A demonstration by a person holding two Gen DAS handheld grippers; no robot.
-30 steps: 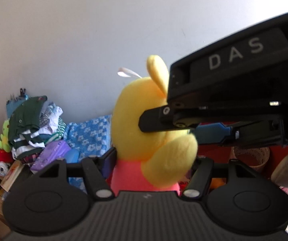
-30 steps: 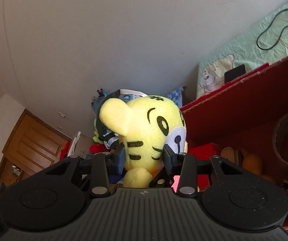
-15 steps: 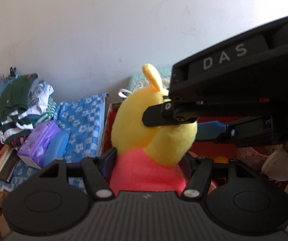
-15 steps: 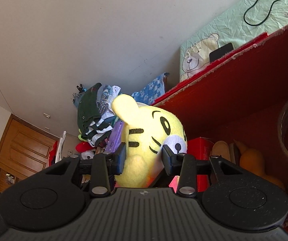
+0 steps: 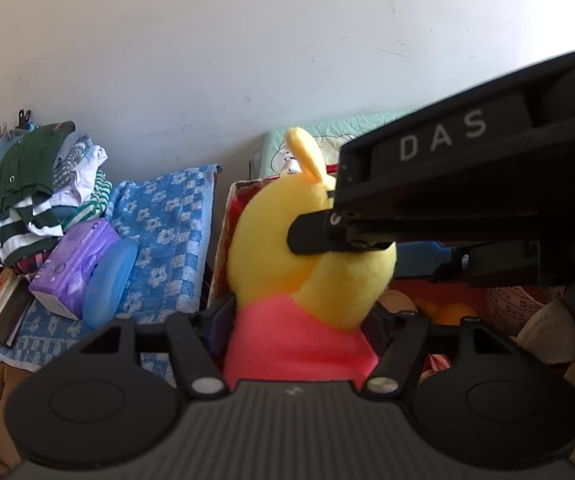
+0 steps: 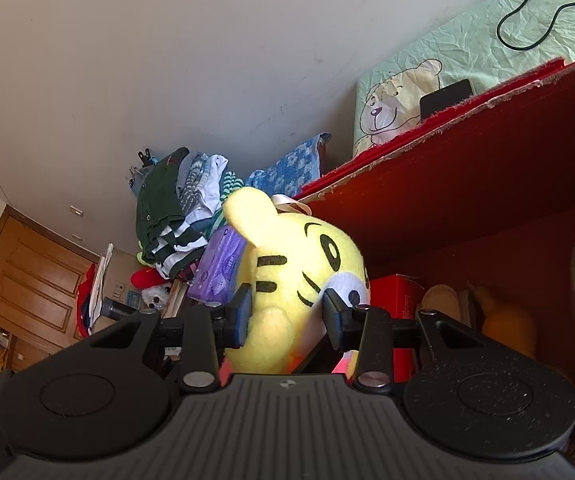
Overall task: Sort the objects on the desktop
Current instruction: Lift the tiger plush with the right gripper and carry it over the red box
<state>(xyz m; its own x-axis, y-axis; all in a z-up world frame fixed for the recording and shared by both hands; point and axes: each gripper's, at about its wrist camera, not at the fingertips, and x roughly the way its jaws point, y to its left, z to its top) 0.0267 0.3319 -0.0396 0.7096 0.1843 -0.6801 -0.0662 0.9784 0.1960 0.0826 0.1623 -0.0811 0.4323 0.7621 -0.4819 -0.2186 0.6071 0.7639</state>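
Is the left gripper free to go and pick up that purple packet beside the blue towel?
Probably not: the left gripper has the yellow plush toy between its fingers, so the purple packet must wait.

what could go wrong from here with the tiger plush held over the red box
1. The left hand-held gripper has just been opening with the tiger plush's pink body between its fingers; the toy may sag or swing before it is inside the red box.
2. The right hand-held gripper pinches only the soft head, which could slip out.
3. The two tools overlap closely in the left view and might knock together.
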